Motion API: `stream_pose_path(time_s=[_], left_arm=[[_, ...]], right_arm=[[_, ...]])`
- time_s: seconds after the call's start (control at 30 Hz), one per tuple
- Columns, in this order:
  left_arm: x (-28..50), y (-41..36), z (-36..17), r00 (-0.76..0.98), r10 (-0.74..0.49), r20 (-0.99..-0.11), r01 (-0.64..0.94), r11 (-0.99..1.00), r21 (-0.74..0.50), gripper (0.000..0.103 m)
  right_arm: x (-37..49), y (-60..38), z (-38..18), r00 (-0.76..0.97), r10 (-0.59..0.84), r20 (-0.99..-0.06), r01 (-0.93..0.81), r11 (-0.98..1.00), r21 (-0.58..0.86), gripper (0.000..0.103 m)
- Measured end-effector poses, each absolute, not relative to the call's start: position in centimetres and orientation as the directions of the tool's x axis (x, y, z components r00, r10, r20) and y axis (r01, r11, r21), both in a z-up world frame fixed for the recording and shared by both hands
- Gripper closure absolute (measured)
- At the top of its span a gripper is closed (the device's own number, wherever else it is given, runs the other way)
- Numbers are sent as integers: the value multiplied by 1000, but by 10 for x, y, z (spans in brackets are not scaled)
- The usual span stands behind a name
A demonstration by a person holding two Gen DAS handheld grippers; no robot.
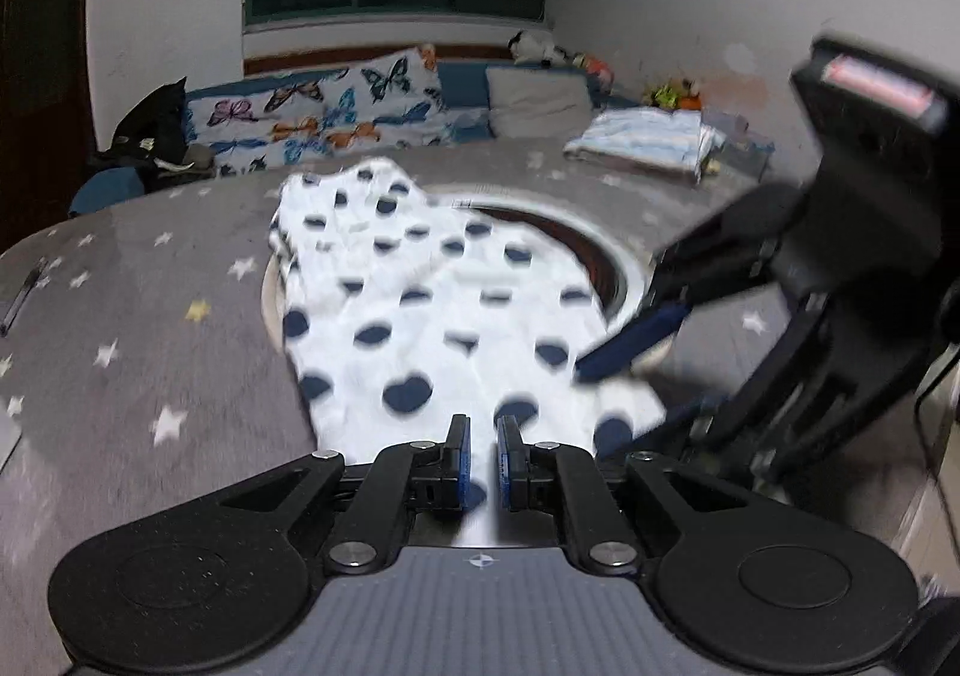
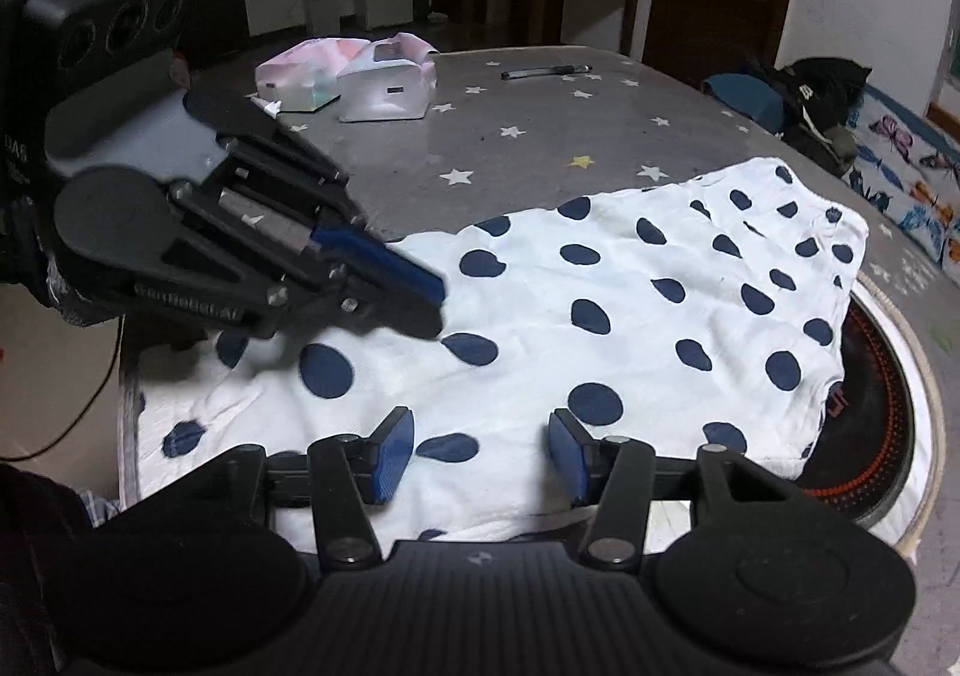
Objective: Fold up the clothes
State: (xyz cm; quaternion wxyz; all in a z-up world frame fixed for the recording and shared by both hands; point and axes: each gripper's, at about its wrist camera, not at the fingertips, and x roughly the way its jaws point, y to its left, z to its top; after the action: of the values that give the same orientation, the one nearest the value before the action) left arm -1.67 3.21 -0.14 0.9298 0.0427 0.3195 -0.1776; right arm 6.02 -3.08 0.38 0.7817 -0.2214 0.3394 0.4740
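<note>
One white garment with dark blue dots lies spread flat on the grey, star-printed table, reaching to the near edge and partly covering one round dark disc set in the table top. Two grippers work over it. The left gripper has its fingers drawn narrow, a small gap between them, over the near hem of the garment; whether any cloth sits between them cannot be told. The right gripper has its fingers set wide, low above the cloth near the table's front edge, holding nothing. Toward the far edge of the table sit two pale pouches side by side and one pen.
</note>
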Motion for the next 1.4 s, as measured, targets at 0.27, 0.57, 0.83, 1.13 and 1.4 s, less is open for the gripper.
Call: stream_pose_path(time_s=[0.27, 0.57, 0.83, 1.13, 1.4], left_arm=[[-27, 39, -9, 736, -301, -607, 320, 944, -80, 92], [-32, 44, -5, 747, -304, -592, 298, 948, -111, 83], [-35, 45, 4, 764, -303, -570, 292, 950, -113, 82], [-18, 41, 6, 762, -342, -550, 293, 939, -179, 69], [-2, 44, -2, 745, -355, -565, 269, 935, -232, 58]], right_arm=[[42, -29, 2, 298, 612, -732, -894, 448, 11, 52], [39, -32, 7, 308, 628, -715, -885, 466, 27, 52], [44, -36, 11, 314, 627, -713, -883, 469, 24, 52], [112, -50, 23, 404, 580, -707, -805, 592, 26, 52], [232, -56, 20, 497, 528, -688, -669, 739, 84, 52]])
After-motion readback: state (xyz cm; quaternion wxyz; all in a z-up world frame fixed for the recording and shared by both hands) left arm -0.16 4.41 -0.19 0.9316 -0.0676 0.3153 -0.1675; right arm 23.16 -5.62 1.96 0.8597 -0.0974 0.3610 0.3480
